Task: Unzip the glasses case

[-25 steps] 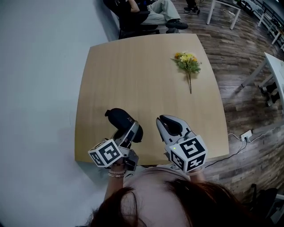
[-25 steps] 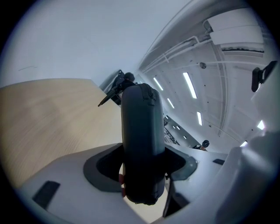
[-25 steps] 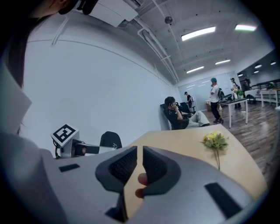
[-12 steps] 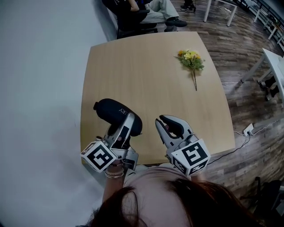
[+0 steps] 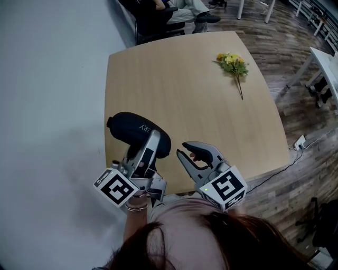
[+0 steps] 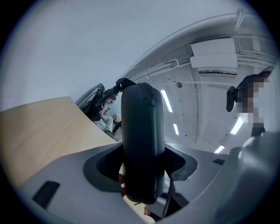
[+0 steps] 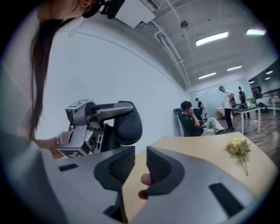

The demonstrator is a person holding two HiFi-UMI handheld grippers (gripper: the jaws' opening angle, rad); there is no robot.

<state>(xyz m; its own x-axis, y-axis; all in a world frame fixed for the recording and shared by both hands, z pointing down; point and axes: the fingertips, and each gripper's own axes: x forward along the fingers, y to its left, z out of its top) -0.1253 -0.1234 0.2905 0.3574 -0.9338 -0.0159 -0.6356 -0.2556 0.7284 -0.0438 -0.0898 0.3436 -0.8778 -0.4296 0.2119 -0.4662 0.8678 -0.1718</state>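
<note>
The black zip glasses case (image 5: 134, 132) is held off the tan table (image 5: 185, 84) near its front left corner, with my left gripper (image 5: 150, 146) shut on its near end. In the left gripper view the case (image 6: 142, 140) stands up between the jaws and fills the middle. My right gripper (image 5: 193, 153) is just right of the case, open, with a narrow gap and nothing between its pads (image 7: 114, 164). From the right gripper view, the case (image 7: 127, 124) and the left gripper (image 7: 109, 111) lie ahead to the left. I cannot see the zip pull.
A small bunch of yellow flowers (image 5: 232, 62) lies at the table's far right. A person sits on a chair (image 5: 158, 10) beyond the far edge. A white table (image 5: 327, 63) stands to the right. A cable and socket strip (image 5: 298, 142) lie on the wooden floor.
The left gripper has turned and shifted the case a little to the left, so more of it shows. The right gripper has edged left toward the case and stays open.
</note>
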